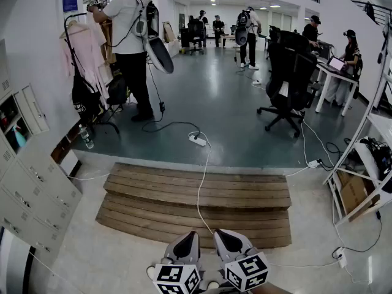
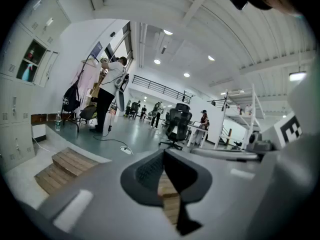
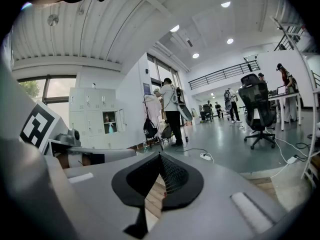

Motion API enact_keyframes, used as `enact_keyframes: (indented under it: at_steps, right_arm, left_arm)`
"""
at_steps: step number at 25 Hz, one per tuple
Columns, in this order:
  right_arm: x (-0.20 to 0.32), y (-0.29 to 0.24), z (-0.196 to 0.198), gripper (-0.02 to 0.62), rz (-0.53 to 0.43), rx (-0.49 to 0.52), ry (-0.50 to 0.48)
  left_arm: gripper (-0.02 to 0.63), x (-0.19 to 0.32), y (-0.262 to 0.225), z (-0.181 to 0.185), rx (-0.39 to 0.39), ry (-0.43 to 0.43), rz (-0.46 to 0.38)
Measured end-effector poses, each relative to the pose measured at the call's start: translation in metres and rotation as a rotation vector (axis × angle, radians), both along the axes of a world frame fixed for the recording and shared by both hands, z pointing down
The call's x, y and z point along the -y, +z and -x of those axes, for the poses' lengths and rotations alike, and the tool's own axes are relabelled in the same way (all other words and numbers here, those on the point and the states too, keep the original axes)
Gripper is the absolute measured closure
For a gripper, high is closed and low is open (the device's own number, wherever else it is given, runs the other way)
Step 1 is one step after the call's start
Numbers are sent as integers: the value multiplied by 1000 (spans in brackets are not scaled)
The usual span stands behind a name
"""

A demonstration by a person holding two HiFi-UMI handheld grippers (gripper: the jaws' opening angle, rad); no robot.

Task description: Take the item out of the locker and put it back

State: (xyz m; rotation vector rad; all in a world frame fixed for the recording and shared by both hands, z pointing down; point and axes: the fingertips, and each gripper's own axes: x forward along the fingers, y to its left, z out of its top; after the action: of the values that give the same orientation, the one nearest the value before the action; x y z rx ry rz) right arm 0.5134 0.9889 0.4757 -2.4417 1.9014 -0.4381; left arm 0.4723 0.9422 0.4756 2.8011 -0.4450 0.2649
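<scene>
Steps of brown slatted wood (image 1: 196,204) lie ahead of the grey left gripper (image 1: 190,237) and grey right gripper (image 1: 225,236), fingers together, empty; far left of them, an open grey metal locker (image 1: 32,109) holds seemingly a blue bottle (image 1: 18,137).

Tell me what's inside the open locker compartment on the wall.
The open locker holds a teal bottle low down and a small reddish item above it. Anything deeper inside or behind these is too dark and small to make out.
</scene>
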Motion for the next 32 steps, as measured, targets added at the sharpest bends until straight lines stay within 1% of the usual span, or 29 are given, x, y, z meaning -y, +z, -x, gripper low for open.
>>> enact_keyframes:
  at_steps: [3, 6, 11, 16, 19, 25, 29, 32]
  right_arm:
    - [29, 2, 11, 595, 4, 12, -23]
    - [69, 4, 25, 596, 0, 18, -67]
    - [169, -3, 66, 597, -14, 31, -181]
    - [278, -10, 124, 596, -21, 25, -299]
    - [343, -14, 166, 595, -22, 42, -366]
    - [450, -22, 247, 597, -36, 54, -500]
    - [517, -32, 289, 595, 9, 55, -602]
    - [555, -27, 314, 597, 39, 45, -664]
  left_arm:
    - [598, 29, 0, 12, 2, -23, -3]
    - [598, 69, 2, 28, 6, -67, -7]
    - [598, 163, -9, 75, 12, -180, -49]
    - [598, 270, -15, 144, 25, -316, -49]
    - [598, 332, -22, 192, 38, -393, -55]
    - [598, 429, -27, 279, 61, -535, -53]
    - [598, 496, -38, 330, 65, -664, -27]
    - [598, 536, -35, 367, 61, -757, -2]
